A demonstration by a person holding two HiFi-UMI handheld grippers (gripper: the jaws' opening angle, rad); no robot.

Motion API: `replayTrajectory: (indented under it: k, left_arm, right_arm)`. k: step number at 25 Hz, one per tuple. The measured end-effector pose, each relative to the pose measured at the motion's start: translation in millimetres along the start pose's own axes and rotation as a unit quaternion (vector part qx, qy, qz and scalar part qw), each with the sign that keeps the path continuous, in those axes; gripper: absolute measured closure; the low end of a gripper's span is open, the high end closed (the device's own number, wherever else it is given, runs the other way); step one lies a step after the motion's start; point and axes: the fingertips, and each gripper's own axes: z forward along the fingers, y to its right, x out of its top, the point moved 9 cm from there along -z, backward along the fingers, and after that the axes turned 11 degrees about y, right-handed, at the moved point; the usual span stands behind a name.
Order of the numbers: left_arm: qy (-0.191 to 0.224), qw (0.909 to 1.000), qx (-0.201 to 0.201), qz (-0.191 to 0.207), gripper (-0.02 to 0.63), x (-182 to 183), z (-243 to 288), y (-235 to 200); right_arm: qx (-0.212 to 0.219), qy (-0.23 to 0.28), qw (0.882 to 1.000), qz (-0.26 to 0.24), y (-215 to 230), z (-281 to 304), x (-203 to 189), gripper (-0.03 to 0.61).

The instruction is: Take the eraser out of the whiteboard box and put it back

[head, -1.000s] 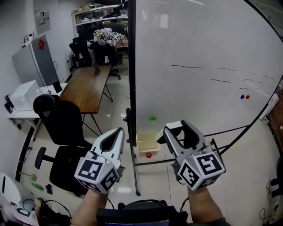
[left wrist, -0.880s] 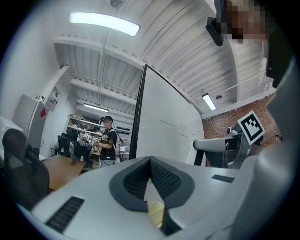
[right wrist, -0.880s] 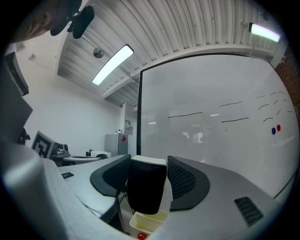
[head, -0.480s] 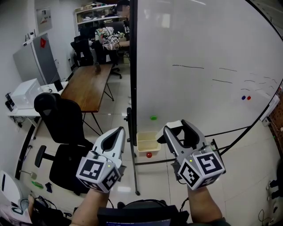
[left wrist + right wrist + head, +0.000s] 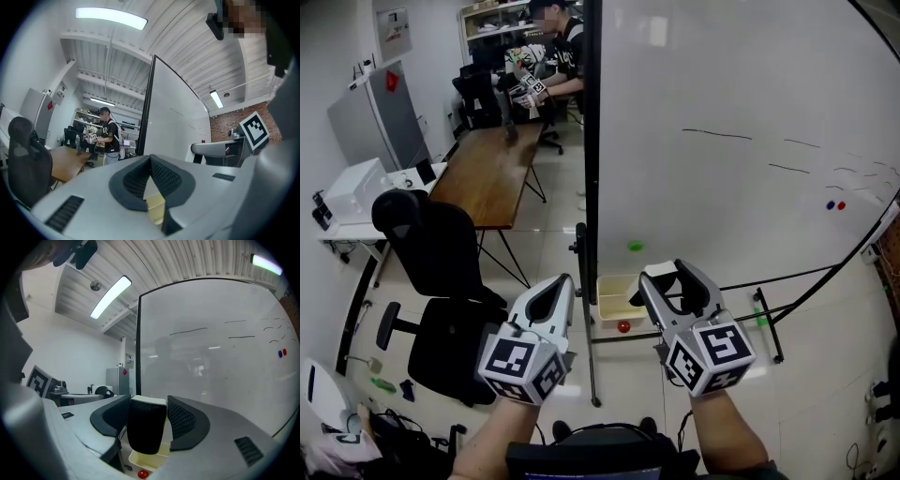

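Between the jaws of our right gripper [image 5: 671, 275] sits the eraser [image 5: 147, 427], pinched across its black felt sides, on the near side of the whiteboard box [image 5: 612, 302]. It looks light and slightly soft, so we judge this side-on grip secure. Our left gripper [image 5: 151, 160] has its jaws pressed together on nothing. The cream box appears empty, with a red magnet [image 5: 623, 326] just beneath it.

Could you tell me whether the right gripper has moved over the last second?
Yes, slightly: in the head view the right gripper, shut on the eraser, has edged left, closer to the yellow box.
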Motion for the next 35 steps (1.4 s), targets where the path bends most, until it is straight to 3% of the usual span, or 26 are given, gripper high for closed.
replayTrajectory:
  k: [13,23,35]
  left_arm:
    - [-0.088,0.9956,0.024,-0.023,0.591,-92,15,-35]
    - [-0.114,0.9924,0.029,-0.037,0.591,-118,11,-43]
    - [-0.143,0.9884,0.029,-0.043,0.591,-143,15,-45]
  right_arm:
    - [-0.015,-0.052,0.998,0.014,9,31,-90,0.310]
    - [-0.015,-0.064,0.998,0.018,12,39,-125,0.310]
    - [-0.021,-0.125,0.992,0.015,18,40,-175,0.310]
